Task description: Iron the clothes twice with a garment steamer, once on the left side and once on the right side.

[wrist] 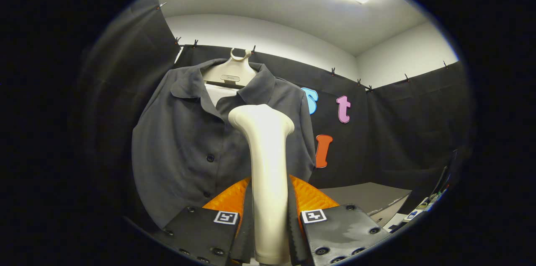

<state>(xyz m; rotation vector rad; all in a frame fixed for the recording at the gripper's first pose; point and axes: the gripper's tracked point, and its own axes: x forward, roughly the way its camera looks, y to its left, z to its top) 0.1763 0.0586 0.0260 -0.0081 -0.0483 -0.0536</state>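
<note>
A dark grey button-up shirt (188, 148) hangs on a pale hanger (230, 74) against the booth wall, straight ahead of me. My gripper (268, 215) is shut on the cream handle of a garment steamer (266, 165), which stands upright between the fingers. The steamer's rounded head (261, 117) points toward the shirt, near the placket just below the collar and slightly right of the button line. Whether the head touches the cloth I cannot tell. The shirt's lower right part is hidden behind the steamer and the fingers.
A grey table top (368, 197) lies beyond the fingers to the right of the shirt. Small items and cables (427, 205) sit at its far right end. Black cloth walls close in on the left and behind.
</note>
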